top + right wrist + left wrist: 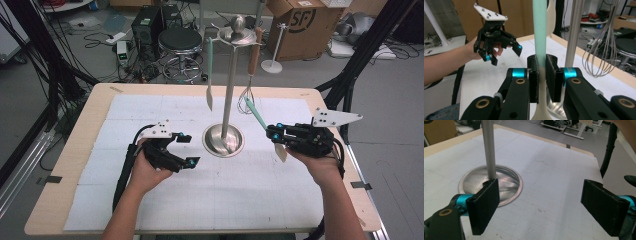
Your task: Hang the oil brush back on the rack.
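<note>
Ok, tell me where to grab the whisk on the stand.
Grip the whisk by its brown handle, coming from the side. It hangs upright from the stand, so the straight handle suits the jaws better than the springy wire loops below.

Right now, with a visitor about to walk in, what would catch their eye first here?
The tall steel utensil stand at the table's middle, with a whisk and a mint-handled utensil hanging from its top. Right of it, the right tongs clamp a second mint-handled utensil; the left tongs gape open.
</note>
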